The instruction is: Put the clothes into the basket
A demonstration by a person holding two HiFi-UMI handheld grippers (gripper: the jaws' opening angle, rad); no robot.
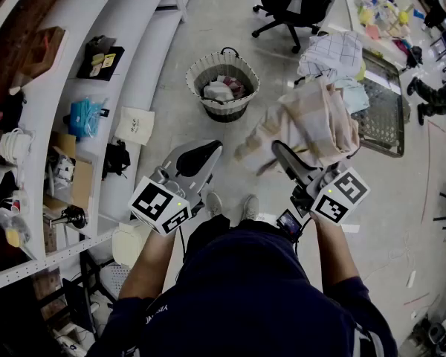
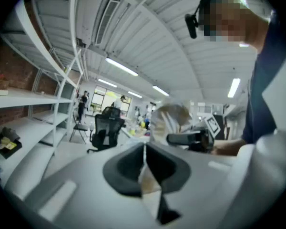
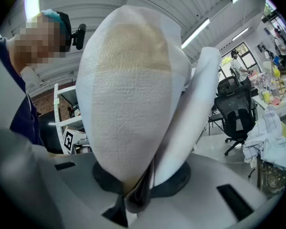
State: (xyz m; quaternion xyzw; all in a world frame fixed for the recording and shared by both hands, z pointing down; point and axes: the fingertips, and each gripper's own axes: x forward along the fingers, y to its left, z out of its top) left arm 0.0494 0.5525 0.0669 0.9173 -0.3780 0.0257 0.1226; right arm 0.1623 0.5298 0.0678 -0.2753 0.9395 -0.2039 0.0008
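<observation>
Roughly midway: the beige checked cloth point(image 1: 312, 129) hangs in the air, pinched at its edge by the right tongs point(image 1: 280, 152), short of the woven basket point(image 1: 192, 80) on the floor ahead. A few garments point(image 1: 223, 89) already lie inside it. More clothes point(image 1: 333, 54) are heaped on the wire crate point(image 1: 383, 125) to the right. The left tongs point(image 1: 208, 152) are clenched on nothing.

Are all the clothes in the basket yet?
Not yet. Some clothes already lie in the basket. The right gripper is shut on a beige checked cloth, up in the air. A pile waits beyond it. The left gripper is shut, empty.
</observation>
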